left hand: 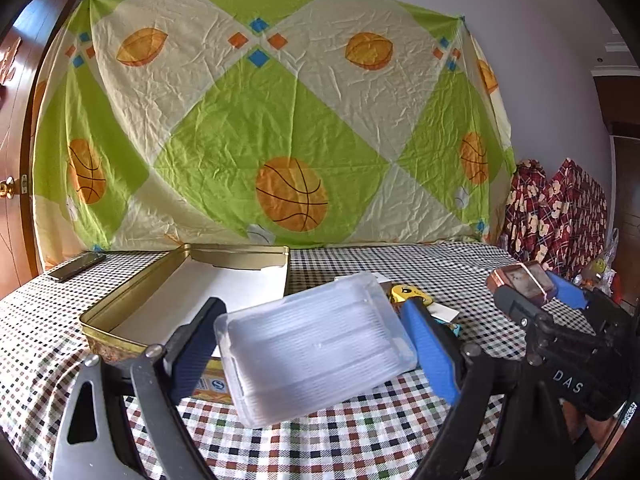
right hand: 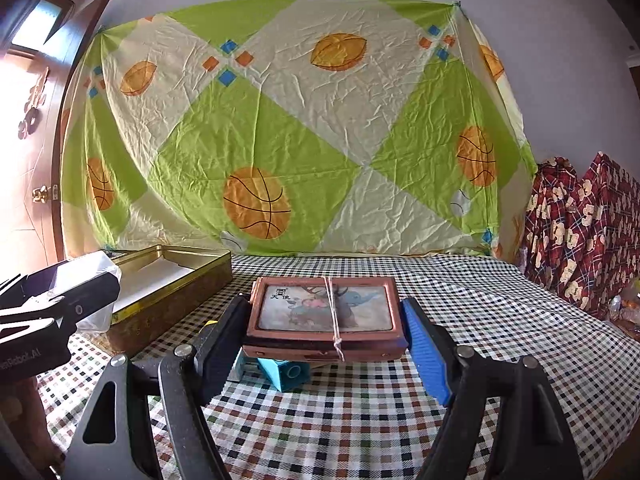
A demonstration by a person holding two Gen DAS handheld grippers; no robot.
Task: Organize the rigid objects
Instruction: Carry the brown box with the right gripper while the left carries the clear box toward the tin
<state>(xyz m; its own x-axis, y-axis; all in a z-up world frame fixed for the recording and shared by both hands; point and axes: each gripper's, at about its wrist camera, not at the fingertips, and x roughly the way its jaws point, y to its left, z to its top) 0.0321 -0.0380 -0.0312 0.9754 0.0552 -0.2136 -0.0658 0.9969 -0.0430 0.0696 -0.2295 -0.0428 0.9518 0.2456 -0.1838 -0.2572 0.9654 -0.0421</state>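
Observation:
My left gripper [left hand: 314, 312] is shut on a clear plastic box [left hand: 316, 356], its black and blue fingers pressing the box's two sides. The box hangs tilted above the checkered table, just right of the open gold tin [left hand: 132, 312]. The tin holds only a white lining. My right gripper [right hand: 324, 306] is shut on a brown picture box [right hand: 360, 312] tied with string, held level above a blue block [right hand: 286, 374]. In the left wrist view the right gripper [left hand: 532, 292] and brown box [left hand: 520, 282] show at the right. The right wrist view shows the left gripper [right hand: 80, 296] beside the tin [right hand: 172, 292].
A dark phone [left hand: 76, 266] lies at the table's far left. A yellow item [left hand: 406, 294] and a white card [left hand: 444, 314] lie behind the clear box. A basketball-print sheet hangs behind the table, a wooden door [left hand: 12, 160] stands left, and red patterned fabric [right hand: 584, 232] is piled right.

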